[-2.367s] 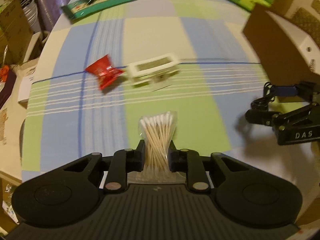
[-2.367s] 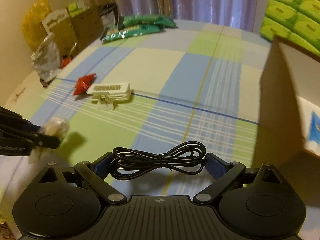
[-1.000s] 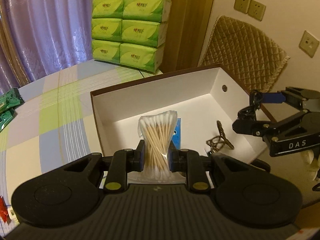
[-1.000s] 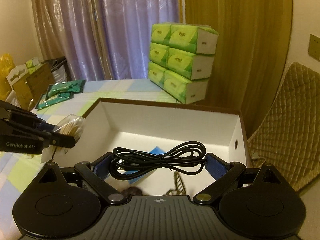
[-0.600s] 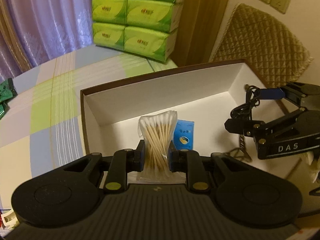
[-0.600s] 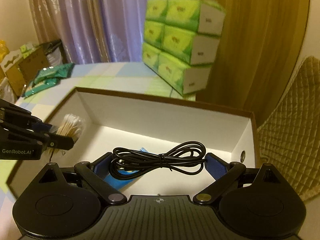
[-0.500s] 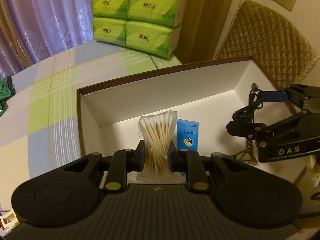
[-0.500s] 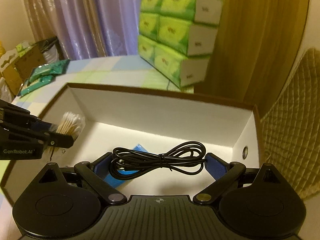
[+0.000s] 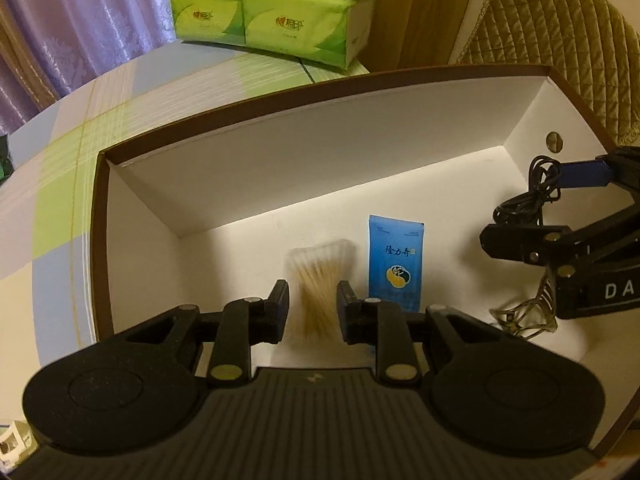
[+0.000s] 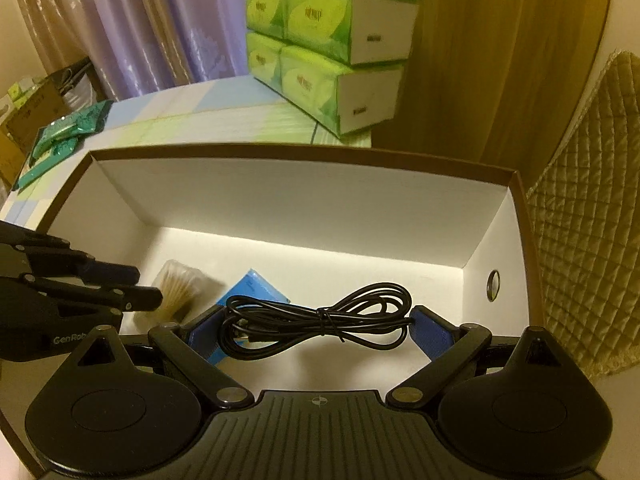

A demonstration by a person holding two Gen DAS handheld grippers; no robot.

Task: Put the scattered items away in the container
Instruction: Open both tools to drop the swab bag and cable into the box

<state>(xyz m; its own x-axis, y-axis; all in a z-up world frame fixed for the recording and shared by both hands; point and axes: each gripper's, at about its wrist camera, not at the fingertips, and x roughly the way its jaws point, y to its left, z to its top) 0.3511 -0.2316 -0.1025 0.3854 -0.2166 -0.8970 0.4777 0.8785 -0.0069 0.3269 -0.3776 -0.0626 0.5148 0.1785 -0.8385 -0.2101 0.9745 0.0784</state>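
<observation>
The brown-rimmed white box [image 9: 280, 96] fills both views. My left gripper [image 9: 313, 296] hangs open over its left part. The bag of cotton swabs [image 9: 320, 280] shows blurred between and below the parted fingers, free of them; in the right wrist view the swabs [image 10: 178, 288] sit low in the box [image 10: 304, 208] by the left gripper [image 10: 136, 292]. My right gripper [image 10: 318, 326] is shut on a coiled black cable [image 10: 320, 314], held above the box's right part. A blue sachet [image 9: 395, 260] and a metal clip [image 9: 524, 316] lie on the box floor.
Stacked green tissue packs [image 9: 276, 20] stand behind the box on the checked tablecloth [image 9: 60, 152]. A quilted chair back [image 10: 592, 240] rises to the right of the box. Green packets [image 10: 60, 132] lie at the table's far left. A small white item [image 9: 10, 446] sits outside the box.
The left gripper's fingers have parted and let go of the swab bag, which has dropped lower into the box. Both grippers have come down closer over the box; the right still holds the cable.
</observation>
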